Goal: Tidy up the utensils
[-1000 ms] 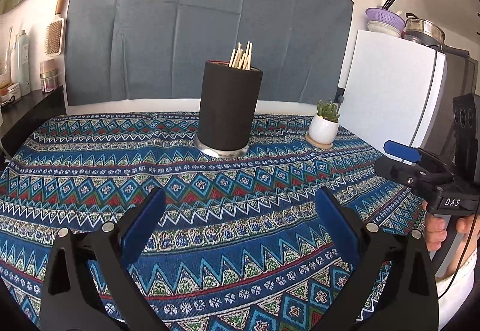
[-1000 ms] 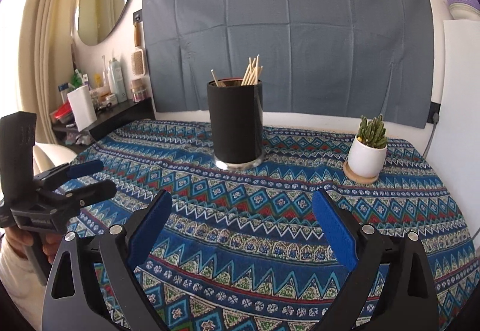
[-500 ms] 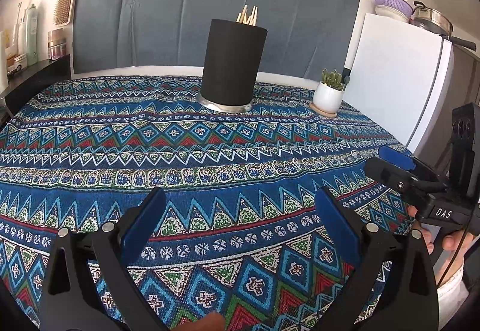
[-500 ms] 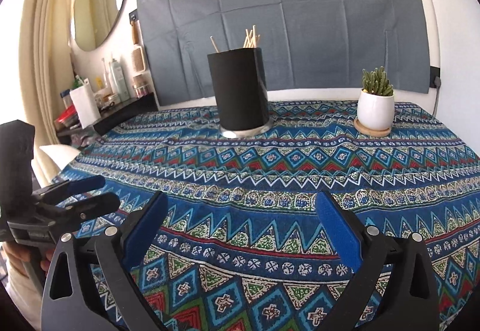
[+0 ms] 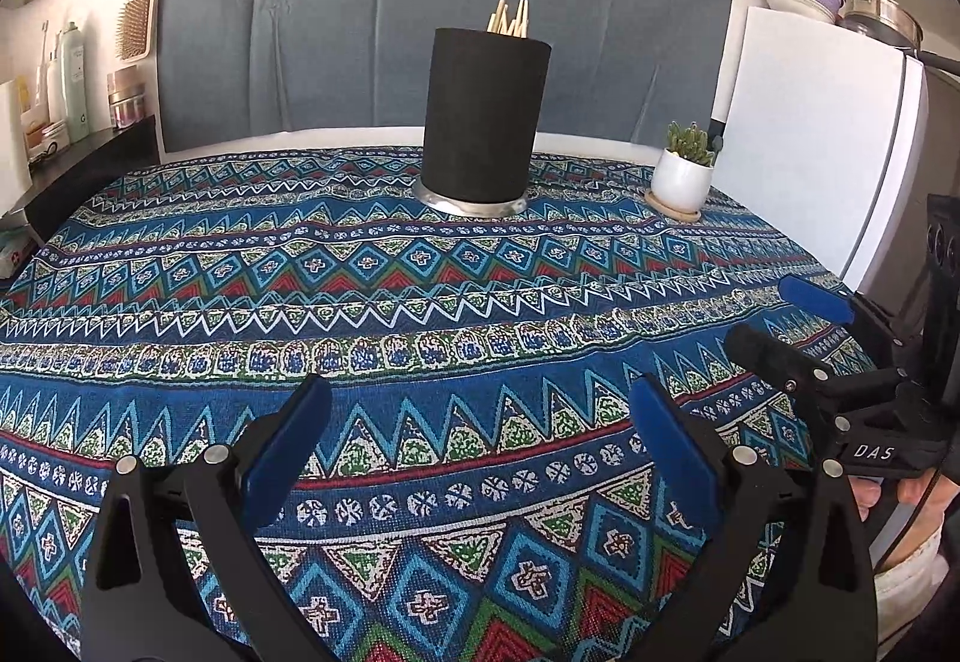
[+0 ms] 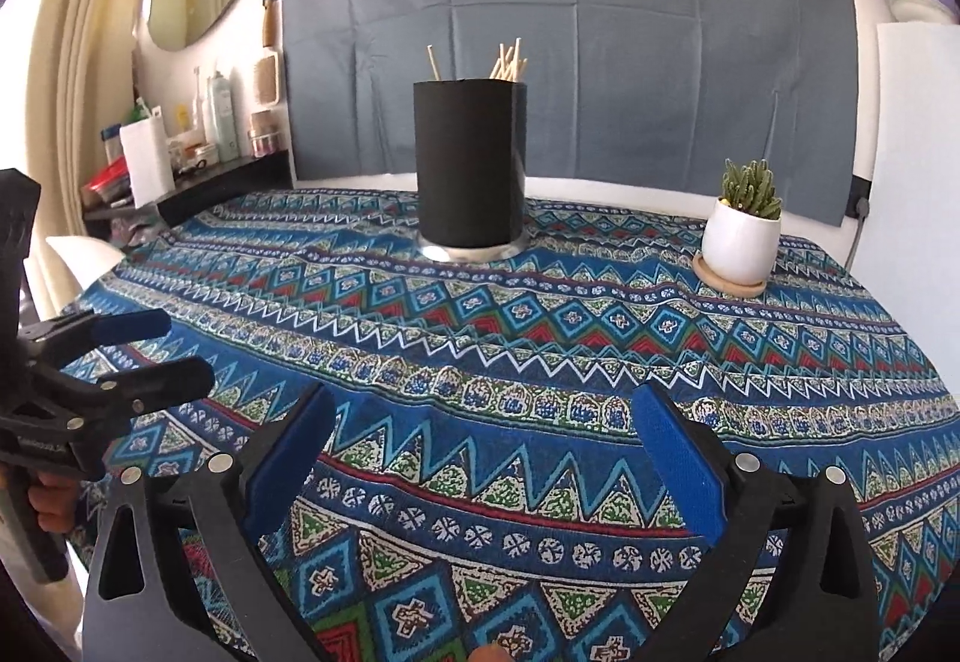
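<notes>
Upright black cylindrical holder (image 5: 483, 119), wooden chopsticks (image 5: 510, 15) poking out; both grippers' fingers wide, empty.

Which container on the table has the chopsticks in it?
The tall black cylinder, with chopsticks poking out the top. The small white pot holds only a cactus.

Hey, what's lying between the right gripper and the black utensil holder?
Nothing but patterned tablecloth: in the right wrist view the stretch from the right gripper to the black holder is bare.
</notes>
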